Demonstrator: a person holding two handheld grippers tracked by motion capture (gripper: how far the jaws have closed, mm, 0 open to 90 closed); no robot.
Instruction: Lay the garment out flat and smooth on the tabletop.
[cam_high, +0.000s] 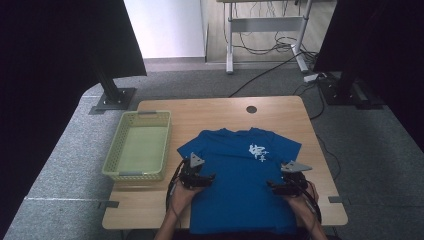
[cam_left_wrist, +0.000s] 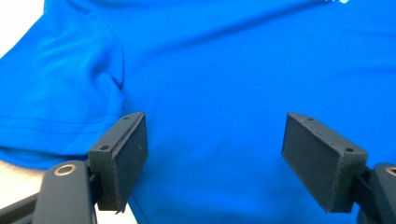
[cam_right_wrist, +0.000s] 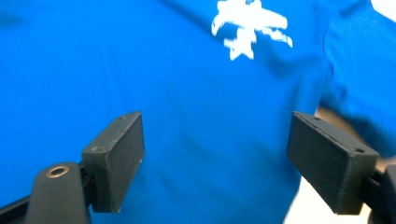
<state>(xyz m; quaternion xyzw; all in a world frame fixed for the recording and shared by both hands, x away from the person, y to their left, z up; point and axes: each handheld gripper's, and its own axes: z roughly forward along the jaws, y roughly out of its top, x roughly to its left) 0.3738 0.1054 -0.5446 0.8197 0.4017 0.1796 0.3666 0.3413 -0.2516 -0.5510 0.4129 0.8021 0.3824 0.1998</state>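
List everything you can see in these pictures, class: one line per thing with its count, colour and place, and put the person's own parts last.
T-shirt: one, blue with a white print on the chest, spread flat on the table, hem toward the person.
Basket: one, pale green plastic, nothing in it, on the table left of the T-shirt.
Table: one, light wood, with a round dark hole near its far edge.
Stands: two, black, on the grey carpet at the table's far corners.
Desk frame and cables: one, pale grey with black cables, on the floor behind.
Left gripper: one, black, jaws open, at the shirt's left edge.
Right gripper: one, black, jaws open, at the shirt's right edge.
Hands: two, coming in from the bottom, each holding a gripper.
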